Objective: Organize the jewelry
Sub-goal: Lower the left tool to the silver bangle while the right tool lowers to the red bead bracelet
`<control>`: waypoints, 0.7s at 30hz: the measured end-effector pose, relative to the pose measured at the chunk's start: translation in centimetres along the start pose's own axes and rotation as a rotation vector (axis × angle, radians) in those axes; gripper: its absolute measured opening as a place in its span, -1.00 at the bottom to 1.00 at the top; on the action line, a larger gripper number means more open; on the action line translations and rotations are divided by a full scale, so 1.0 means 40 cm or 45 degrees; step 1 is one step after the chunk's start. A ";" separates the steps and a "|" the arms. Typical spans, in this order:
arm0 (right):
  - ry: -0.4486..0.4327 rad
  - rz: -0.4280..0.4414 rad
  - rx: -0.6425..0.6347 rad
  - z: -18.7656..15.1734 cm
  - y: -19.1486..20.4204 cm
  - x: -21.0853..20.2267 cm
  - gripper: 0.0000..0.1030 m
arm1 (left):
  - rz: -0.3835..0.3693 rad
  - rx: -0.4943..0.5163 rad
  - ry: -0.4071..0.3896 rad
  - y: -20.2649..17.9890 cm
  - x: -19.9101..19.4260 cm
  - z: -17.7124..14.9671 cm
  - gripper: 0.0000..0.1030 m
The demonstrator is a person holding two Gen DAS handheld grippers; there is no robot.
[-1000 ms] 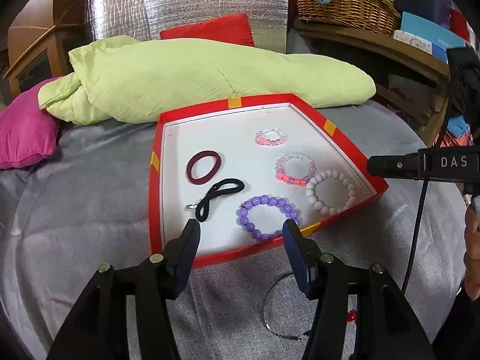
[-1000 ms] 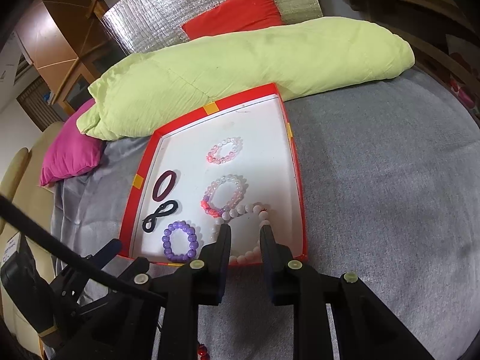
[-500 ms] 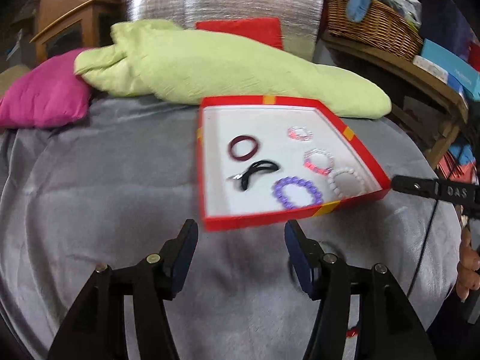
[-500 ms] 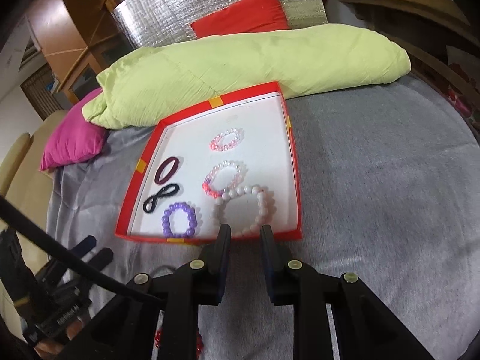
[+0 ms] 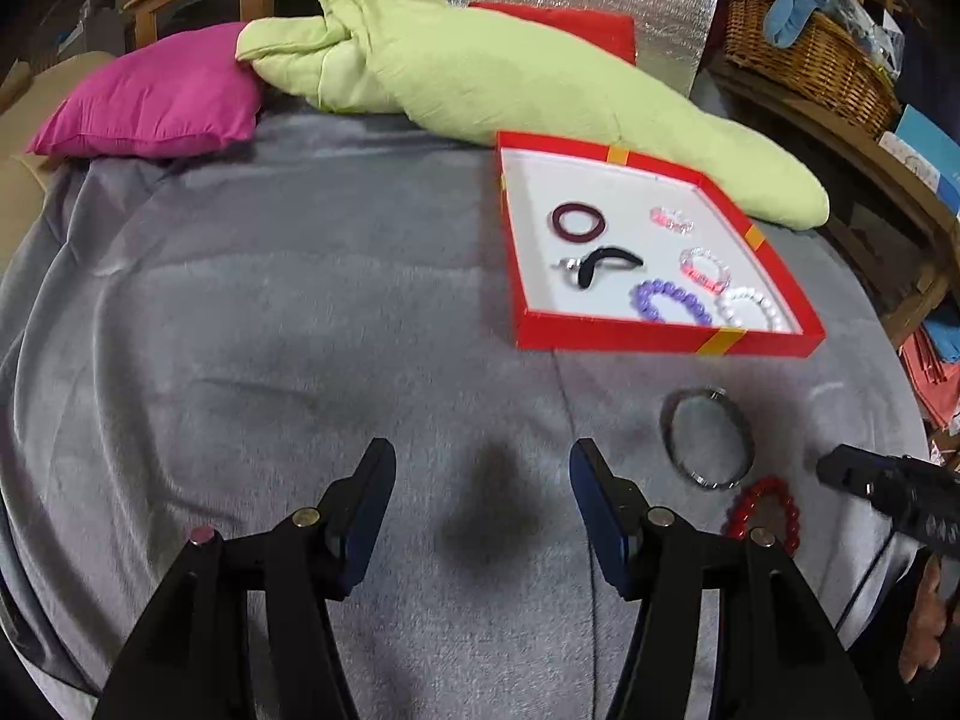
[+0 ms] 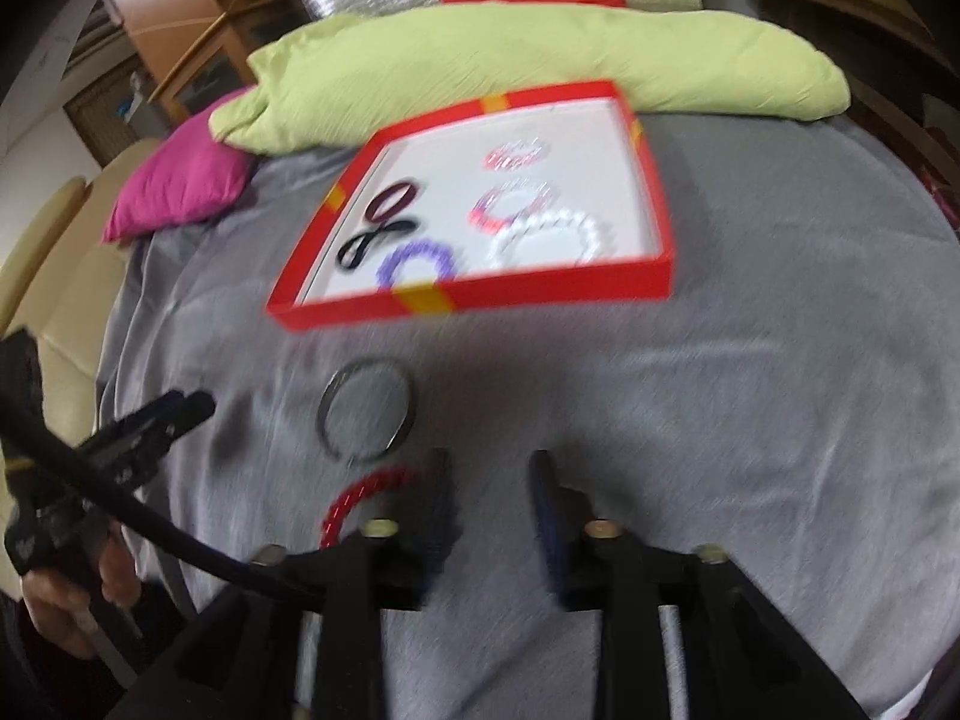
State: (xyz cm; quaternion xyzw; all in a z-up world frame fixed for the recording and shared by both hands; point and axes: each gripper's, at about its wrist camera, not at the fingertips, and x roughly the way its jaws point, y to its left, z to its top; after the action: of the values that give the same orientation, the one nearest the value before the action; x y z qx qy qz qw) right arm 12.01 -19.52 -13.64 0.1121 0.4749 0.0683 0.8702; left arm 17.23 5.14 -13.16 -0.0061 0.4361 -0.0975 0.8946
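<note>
A red box (image 5: pixel 666 341) (image 6: pixel 480 295) with a white floor lies on the grey blanket. It holds a purple bead bracelet (image 5: pixel 671 301), a white bead bracelet (image 5: pixel 750 309), two pink bracelets, a maroon ring (image 5: pixel 578 221) and a black hair tie (image 5: pixel 600 264). In front of the box lie a silver bangle (image 5: pixel 708 438) (image 6: pixel 367 409) and a red bead bracelet (image 5: pixel 765 510) (image 6: pixel 366 489). My left gripper (image 5: pixel 482 480) is open and empty, left of the bangle. My right gripper (image 6: pixel 489 483) is open and empty, just right of the red bracelet.
A green cushion (image 5: pixel 540 90) and a magenta pillow (image 5: pixel 150 96) lie behind the box. A wicker basket (image 5: pixel 810 66) stands on a wooden shelf at the right. Grey blanket (image 5: pixel 270 330) stretches to the left.
Both grippers pulled back from the box toward the near edge. The right gripper opened wider and turned toward the bangle and red bracelet. The left view swung left.
</note>
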 end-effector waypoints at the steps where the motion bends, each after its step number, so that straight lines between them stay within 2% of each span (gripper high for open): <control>1: -0.021 -0.007 -0.029 -0.008 0.014 -0.002 0.08 | 0.007 0.003 0.006 -0.001 0.004 -0.002 0.19; 6: -0.084 -0.077 -0.187 -0.029 0.073 0.000 0.02 | 0.022 0.019 0.037 -0.005 0.024 -0.010 0.19; 8: -0.067 -0.098 -0.231 -0.037 0.086 0.018 -0.27 | 0.027 0.027 0.044 -0.012 0.032 -0.012 0.19; 10: -0.034 -0.131 -0.269 -0.046 0.096 0.044 -0.42 | 0.034 0.035 0.051 -0.019 0.039 -0.013 0.19; 11: -0.012 -0.154 -0.290 -0.053 0.101 0.059 -0.59 | 0.036 0.037 0.053 -0.020 0.041 -0.012 0.19; 14: -0.045 -0.207 -0.367 -0.065 0.118 0.060 -0.79 | 0.030 0.038 0.053 -0.027 0.043 -0.011 0.19; 21: -0.077 -0.199 -0.259 -0.048 0.075 0.048 -0.79 | 0.021 0.060 0.057 -0.041 0.047 -0.011 0.19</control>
State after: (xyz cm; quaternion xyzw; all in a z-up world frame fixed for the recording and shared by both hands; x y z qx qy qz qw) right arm 11.38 -15.92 -15.41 -0.0122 0.4462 0.0448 0.8937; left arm 17.75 3.22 -14.75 0.0209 0.4535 -0.1004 0.8853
